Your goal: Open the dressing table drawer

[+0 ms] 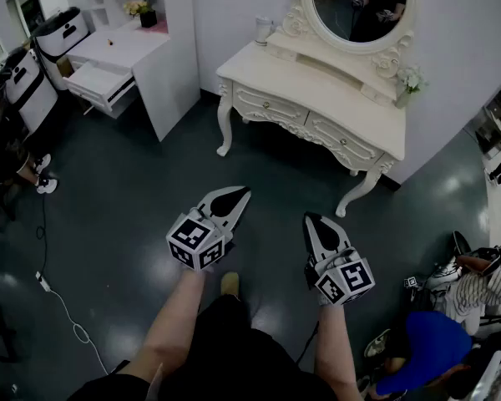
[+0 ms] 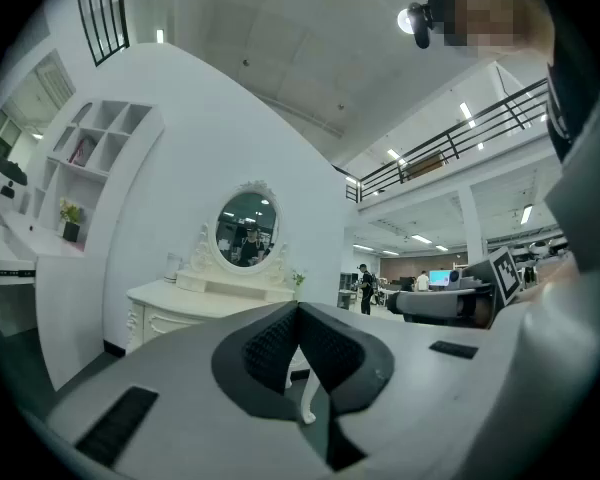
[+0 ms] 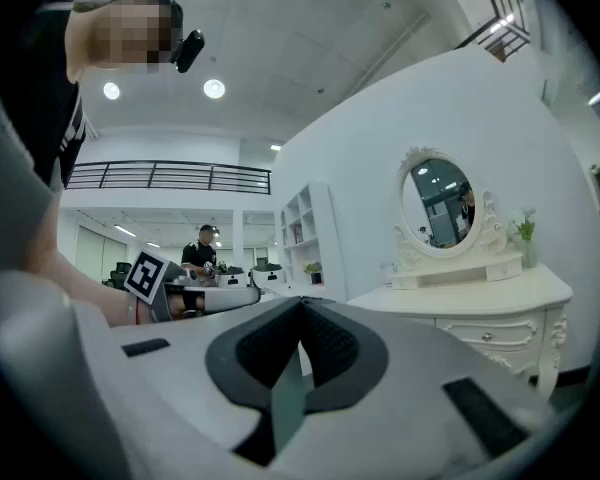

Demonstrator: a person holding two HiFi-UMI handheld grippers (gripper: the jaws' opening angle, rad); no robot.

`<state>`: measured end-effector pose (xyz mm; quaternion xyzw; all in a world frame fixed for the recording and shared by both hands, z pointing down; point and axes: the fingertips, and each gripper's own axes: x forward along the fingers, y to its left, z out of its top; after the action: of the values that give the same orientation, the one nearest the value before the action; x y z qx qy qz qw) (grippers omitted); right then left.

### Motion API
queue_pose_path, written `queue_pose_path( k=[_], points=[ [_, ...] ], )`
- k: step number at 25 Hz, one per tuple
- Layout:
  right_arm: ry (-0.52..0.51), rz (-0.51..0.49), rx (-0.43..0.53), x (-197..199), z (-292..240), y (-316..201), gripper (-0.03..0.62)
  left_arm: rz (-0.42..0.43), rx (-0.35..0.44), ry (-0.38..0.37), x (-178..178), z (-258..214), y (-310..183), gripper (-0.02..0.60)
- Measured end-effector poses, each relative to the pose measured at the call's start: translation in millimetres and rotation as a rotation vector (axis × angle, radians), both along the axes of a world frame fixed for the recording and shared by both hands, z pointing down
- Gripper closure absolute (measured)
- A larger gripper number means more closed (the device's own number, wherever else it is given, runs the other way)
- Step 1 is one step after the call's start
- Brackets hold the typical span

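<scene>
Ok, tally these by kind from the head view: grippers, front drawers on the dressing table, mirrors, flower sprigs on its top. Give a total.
grippers: 2 (left gripper, right gripper)
front drawers on the dressing table: 2
oval mirror: 1
flower sprig: 1
Total: 6

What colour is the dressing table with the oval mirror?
The dressing table is cream white all over; the head view shows it best.
</scene>
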<state>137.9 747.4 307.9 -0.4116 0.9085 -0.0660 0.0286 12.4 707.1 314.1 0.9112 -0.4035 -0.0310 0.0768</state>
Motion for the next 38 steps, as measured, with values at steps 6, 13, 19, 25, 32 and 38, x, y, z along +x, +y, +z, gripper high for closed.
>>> queue_pose_path(
  k=[6, 13, 19, 25, 32, 38],
  points=[
    [0.007, 0.026, -0.013, -6.9, 8.1, -69.4, 0.591, 0.021, 0.0, -0.003, -8.3, 0.5, -70.6, 0.575],
    [0.013, 0.064, -0.022, -26.2, 10.5, -132.4, 0.591, 0.049, -0.011, -0.001, -30.0, 6.4, -136.1, 0.575],
    [0.003, 0.077, -0.022, -43.2, 10.4, -166.5, 0.589, 0.046, -0.012, -0.006, -49.0, 10.3, -169.6, 0.574],
    [-0.037, 0.072, -0.03, -52.0, 11.1, -180.6, 0.588, 0.018, -0.017, 0.026, -69.1, 6.4, -180.1, 0.574],
    [-0.056, 0.063, -0.02, -60.7, 10.1, -200.6, 0.588, -0.009, -0.024, 0.027, -83.6, 10.8, -192.9, 0.575],
    [-0.069, 0.043, -0.014, -63.0, 7.8, -239.5, 0.588, -0.03, -0.028, 0.033, -89.4, 11.2, -226.0, 0.575]
  ],
)
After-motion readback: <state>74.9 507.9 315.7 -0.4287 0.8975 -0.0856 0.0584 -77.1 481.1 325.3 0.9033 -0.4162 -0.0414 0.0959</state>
